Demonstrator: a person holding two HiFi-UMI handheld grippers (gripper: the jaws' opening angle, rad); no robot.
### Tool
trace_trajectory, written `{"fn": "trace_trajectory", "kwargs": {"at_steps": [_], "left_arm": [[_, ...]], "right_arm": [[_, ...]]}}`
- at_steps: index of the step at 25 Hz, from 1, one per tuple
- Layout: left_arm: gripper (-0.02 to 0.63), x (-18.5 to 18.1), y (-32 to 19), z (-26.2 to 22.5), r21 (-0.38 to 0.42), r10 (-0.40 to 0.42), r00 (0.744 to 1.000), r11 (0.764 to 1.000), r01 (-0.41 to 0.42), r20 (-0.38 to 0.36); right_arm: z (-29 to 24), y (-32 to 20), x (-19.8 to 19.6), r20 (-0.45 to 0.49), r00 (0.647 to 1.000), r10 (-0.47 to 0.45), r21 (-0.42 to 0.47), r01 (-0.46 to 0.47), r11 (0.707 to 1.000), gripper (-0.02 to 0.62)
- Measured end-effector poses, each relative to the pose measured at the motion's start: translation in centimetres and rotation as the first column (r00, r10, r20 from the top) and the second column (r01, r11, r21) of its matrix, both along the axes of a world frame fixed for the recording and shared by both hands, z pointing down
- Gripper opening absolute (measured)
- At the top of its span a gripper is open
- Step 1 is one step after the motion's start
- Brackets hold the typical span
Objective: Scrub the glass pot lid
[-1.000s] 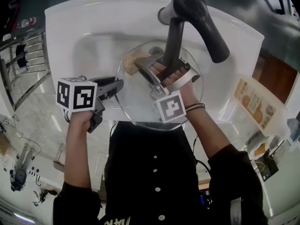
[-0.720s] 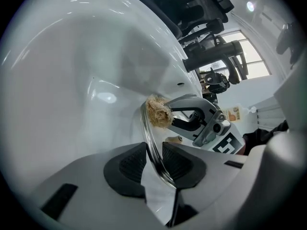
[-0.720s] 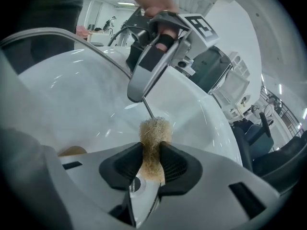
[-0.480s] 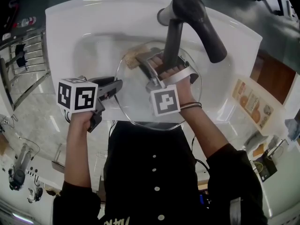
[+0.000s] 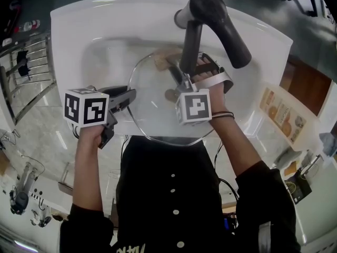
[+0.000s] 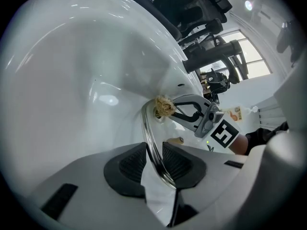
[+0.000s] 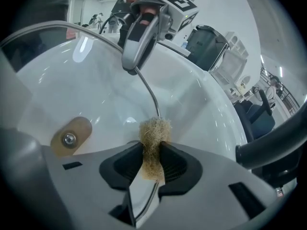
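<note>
Room is widest at the left of the sink (image 5: 79, 21): the white basin wall there is bare from the left edge to the lid, and so is the far-left corner. A wire rack (image 5: 26, 73) stands outside that left edge.

The left gripper (image 5: 129, 96) comes in over the sink's near-left edge. Its jaws are clamped on the left rim of the glass pot lid (image 5: 152, 112); in the left gripper view the metal-banded rim (image 6: 147, 133) runs edge-on between the two dark pads (image 6: 132, 166). The lid sits over the middle of the basin, with its near rim close to the sink's near edge and the person's dark shirt.

At the lid's far rim the right gripper (image 5: 172, 68) has its jaws closed on a tan fibrous scrubber (image 5: 161, 61), which touches the rim (image 7: 154, 133). The black faucet (image 5: 216, 20) rises from the far edge and arches over the lid's far-right part, just beside this gripper, so space there is tight. A printed packet (image 5: 284, 115) lies past the sink's right edge.

The lid is clear glass with a thin metal rim, and the white basin shows through it. A tan round knob (image 7: 70, 137) with a screw at its middle sits at its centre.
</note>
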State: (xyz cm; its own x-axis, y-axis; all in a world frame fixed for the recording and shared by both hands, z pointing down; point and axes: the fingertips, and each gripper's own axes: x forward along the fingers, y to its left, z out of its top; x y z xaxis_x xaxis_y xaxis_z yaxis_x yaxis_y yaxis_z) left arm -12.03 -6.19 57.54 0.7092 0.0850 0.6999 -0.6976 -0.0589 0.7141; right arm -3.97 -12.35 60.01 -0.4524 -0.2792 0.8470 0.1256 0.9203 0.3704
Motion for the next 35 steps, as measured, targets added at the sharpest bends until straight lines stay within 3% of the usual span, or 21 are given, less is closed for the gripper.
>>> {"fn": "trace_trajectory", "kwargs": {"at_steps": [12, 24, 31, 35], "left_arm": [[0.124, 0.0, 0.0, 0.0, 0.005, -0.008, 1.0, 1.0, 0.008, 0.0], [0.126, 0.0, -0.2, -0.3, 0.008, 0.0, 1.0, 1.0, 0.0, 0.007], [0.126, 0.1, -0.2, -0.3, 0.01, 0.007, 1.0, 1.0, -0.007, 0.013], [0.126, 0.0, -0.1, -0.1, 0.011, 0.018, 1.0, 1.0, -0.019, 0.025]], "right_arm": [[0.4, 1.0, 5.2, -0.151, 0.988, -0.028, -0.037, 0.023, 0.999, 0.121], [0.0, 2.7, 9.7, -0.307, 0.95, -0.061, -0.093, 0.034, 0.995, 0.121], [-0.2, 2.6, 9.7, -0.297, 0.954, -0.044, -0.084, 0.02, 0.996, 0.121], [-1.6, 2.4, 8.0, -0.199, 0.98, -0.01, -0.052, 0.0, 0.999, 0.123]]}}
